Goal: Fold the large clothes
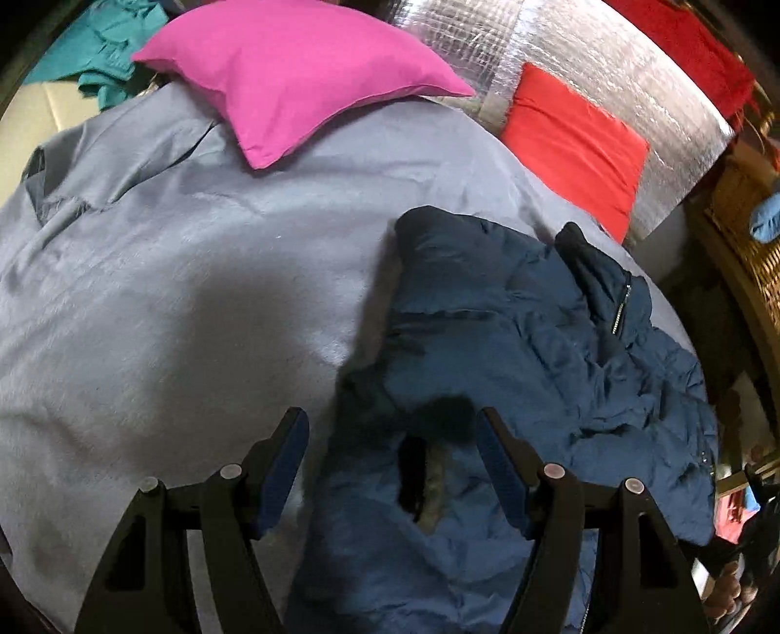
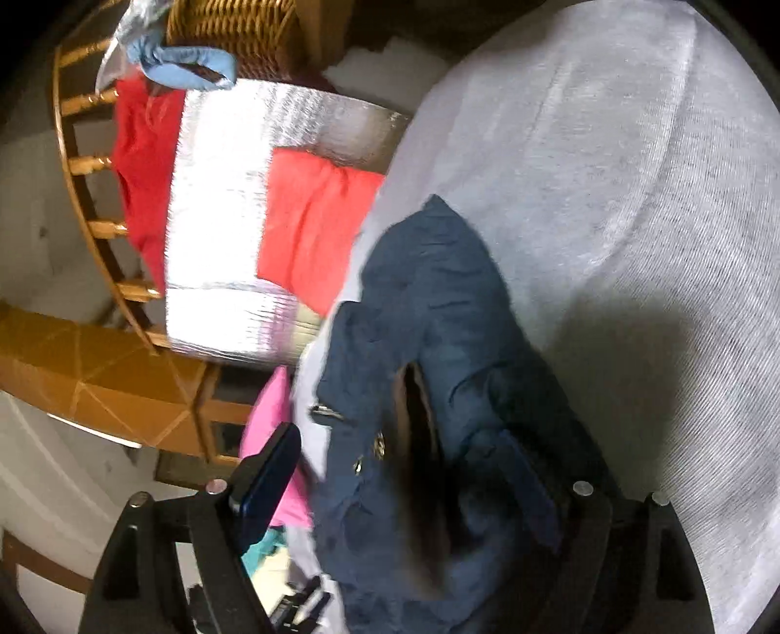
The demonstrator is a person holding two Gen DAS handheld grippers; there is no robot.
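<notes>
A navy padded jacket lies crumpled on a grey blanket, its zip collar to the right and a fur-trimmed fold near the bottom. My left gripper hovers open over the jacket's near end, with cloth under the gap and the pads clear of it. In the rolled and blurred right wrist view, the jacket runs down between the fingers of my right gripper. Its left pad stands apart from the cloth; the right finger is partly hidden by dark fabric. Nothing is clamped.
A pink pillow and a red cushion lie at the blanket's far side, against a silver foil sheet. Teal cloth lies at the far left. A wicker basket and a wooden rail border the bed.
</notes>
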